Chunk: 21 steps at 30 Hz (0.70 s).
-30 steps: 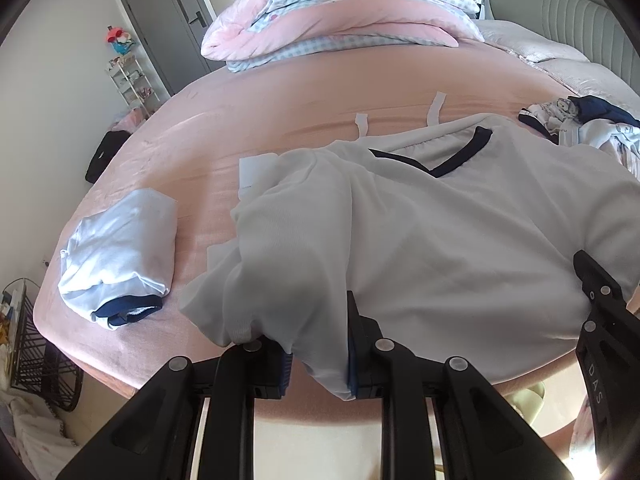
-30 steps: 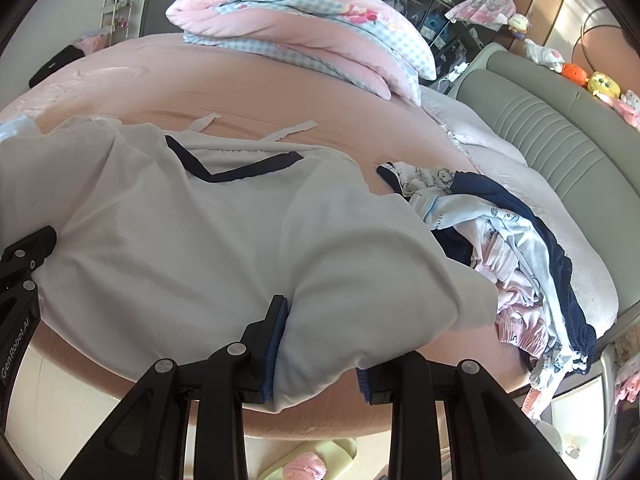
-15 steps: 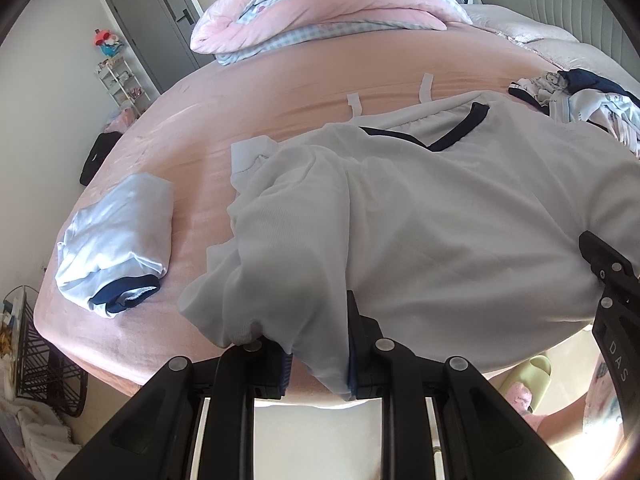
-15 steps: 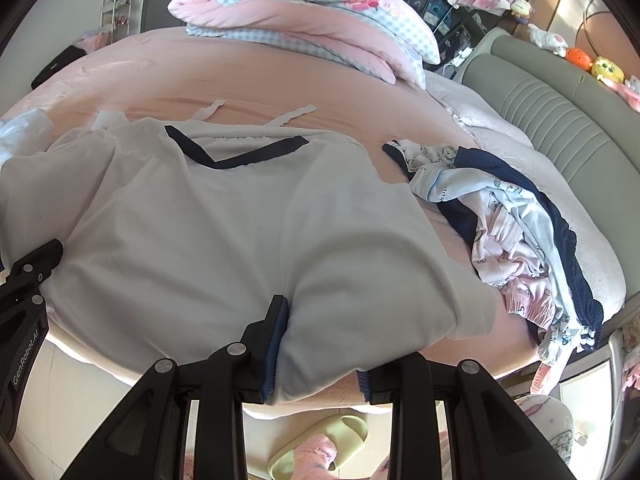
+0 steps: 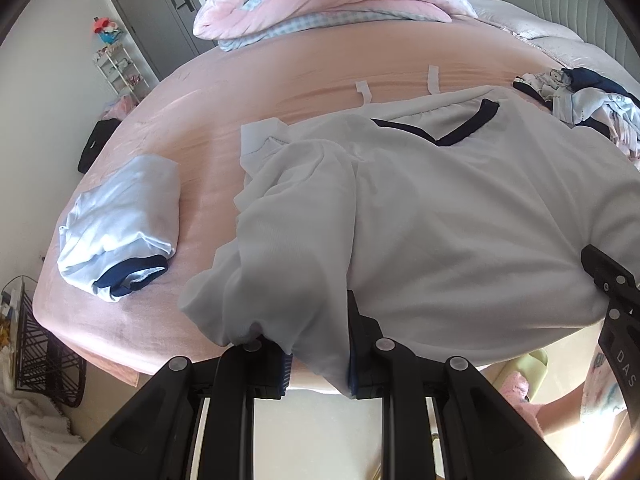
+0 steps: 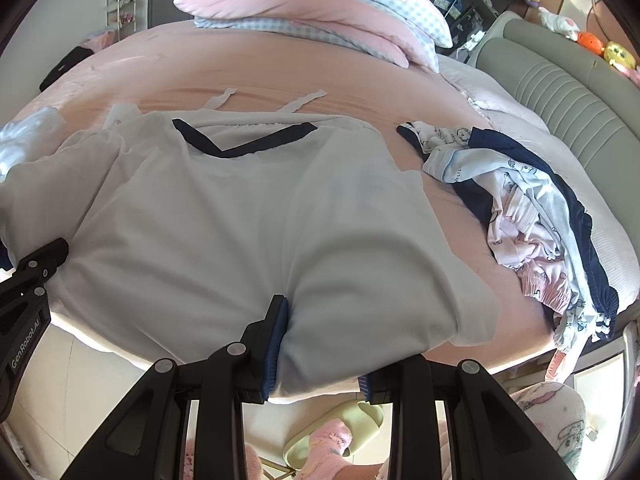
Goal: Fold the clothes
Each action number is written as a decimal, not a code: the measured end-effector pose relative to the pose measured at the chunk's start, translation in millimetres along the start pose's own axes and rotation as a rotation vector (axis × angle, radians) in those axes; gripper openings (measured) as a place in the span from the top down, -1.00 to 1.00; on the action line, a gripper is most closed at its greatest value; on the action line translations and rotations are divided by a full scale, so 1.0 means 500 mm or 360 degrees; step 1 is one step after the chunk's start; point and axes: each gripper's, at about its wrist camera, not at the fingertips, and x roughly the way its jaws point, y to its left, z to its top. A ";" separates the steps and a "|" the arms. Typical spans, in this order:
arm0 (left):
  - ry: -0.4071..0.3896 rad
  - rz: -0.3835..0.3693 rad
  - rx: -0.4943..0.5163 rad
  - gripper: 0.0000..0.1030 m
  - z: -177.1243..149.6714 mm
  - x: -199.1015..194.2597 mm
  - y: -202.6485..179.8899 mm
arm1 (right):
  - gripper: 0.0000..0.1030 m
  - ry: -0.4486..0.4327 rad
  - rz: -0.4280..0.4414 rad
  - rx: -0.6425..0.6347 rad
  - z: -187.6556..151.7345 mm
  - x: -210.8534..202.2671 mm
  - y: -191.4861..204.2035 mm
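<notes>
Left wrist view: left tongs point(image 5: 318, 346) pinch the near hem of the white navy-collared shirt point(image 5: 440, 220) at centre frame on the pink bed point(image 5: 280, 92); right tongs point(image 6: 322, 350) clamp it too. Mid-fold; next, carry hem toward collar evenly.

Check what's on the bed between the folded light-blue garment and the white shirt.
Nothing: only bare pink bedsheet separates the folded light-blue garment from the white shirt. The left wrist view shows it best.
</notes>
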 end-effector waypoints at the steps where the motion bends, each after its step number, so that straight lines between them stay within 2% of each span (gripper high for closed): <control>1: 0.0007 -0.0002 0.0001 0.64 -0.001 0.001 0.003 | 0.43 0.0004 0.0012 -0.0002 -0.001 -0.002 0.002; 7: 0.0017 -0.0028 0.0016 0.60 -0.002 -0.005 0.005 | 0.43 0.0017 0.0025 -0.0029 -0.002 -0.007 0.011; 15: 0.0041 -0.0211 -0.0092 0.59 -0.001 -0.040 0.027 | 0.43 0.0047 0.0099 0.0055 0.005 -0.035 -0.012; 21: 0.0052 -0.0260 -0.0108 0.58 -0.003 -0.075 0.033 | 0.43 -0.0020 0.0150 0.0057 0.016 -0.090 -0.016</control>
